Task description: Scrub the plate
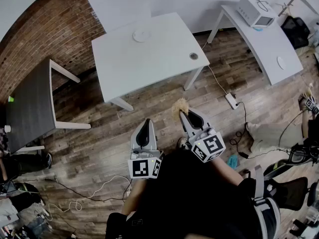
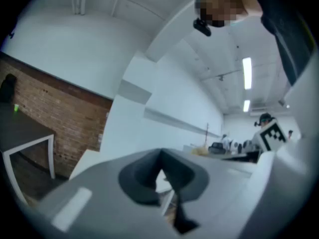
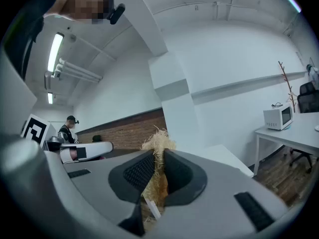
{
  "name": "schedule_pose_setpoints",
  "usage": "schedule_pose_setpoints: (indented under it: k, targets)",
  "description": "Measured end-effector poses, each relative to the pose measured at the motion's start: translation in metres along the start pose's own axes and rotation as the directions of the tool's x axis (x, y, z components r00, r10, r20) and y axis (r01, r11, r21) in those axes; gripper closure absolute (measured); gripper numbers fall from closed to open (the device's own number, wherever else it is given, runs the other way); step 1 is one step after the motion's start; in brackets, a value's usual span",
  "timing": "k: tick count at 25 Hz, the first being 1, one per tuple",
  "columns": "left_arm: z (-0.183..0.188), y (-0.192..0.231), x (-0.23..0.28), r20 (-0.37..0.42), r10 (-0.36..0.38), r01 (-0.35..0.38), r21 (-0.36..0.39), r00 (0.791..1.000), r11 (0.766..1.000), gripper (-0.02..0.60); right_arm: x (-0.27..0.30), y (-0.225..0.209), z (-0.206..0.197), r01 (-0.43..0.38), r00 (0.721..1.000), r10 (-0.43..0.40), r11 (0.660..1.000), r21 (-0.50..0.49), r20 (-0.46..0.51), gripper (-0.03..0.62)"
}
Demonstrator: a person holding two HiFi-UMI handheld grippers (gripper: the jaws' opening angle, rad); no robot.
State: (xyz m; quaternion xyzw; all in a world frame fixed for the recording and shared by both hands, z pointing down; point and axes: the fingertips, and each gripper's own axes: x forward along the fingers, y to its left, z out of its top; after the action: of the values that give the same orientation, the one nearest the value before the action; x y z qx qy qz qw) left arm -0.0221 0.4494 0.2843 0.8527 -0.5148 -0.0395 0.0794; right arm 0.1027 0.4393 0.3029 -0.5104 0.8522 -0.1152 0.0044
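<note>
A small white plate [image 1: 142,36] lies near the far side of a white table [image 1: 149,63] ahead of me. Both grippers are held in the air over the wooden floor, short of the table. My right gripper [image 1: 185,113] is shut on a straw-coloured fibre scrubber [image 1: 179,105]; in the right gripper view the scrubber [image 3: 158,146] sticks up between the closed jaws of the right gripper [image 3: 157,164]. My left gripper [image 1: 145,123] is to its left, and the left gripper view shows the left gripper [image 2: 161,159] shut with nothing in it. Neither gripper view shows the plate.
A dark grey table [image 1: 27,106] stands at the left by the brick wall. At the right a long white desk [image 1: 271,46] carries a microwave [image 1: 254,11]. A power strip [image 1: 232,101] and cables lie on the floor. Another person [image 3: 66,128] stands in the distance.
</note>
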Motion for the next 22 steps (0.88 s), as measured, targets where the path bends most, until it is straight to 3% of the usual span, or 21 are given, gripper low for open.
schedule_pose_setpoints:
  k: [22]
  targets:
    - [0.000, -0.017, 0.008, 0.006, 0.020, -0.020, -0.004, 1.000, 1.000, 0.578, -0.016, -0.018, 0.004, 0.009, 1.000, -0.009, 1.000, 0.010, 0.001, 0.543]
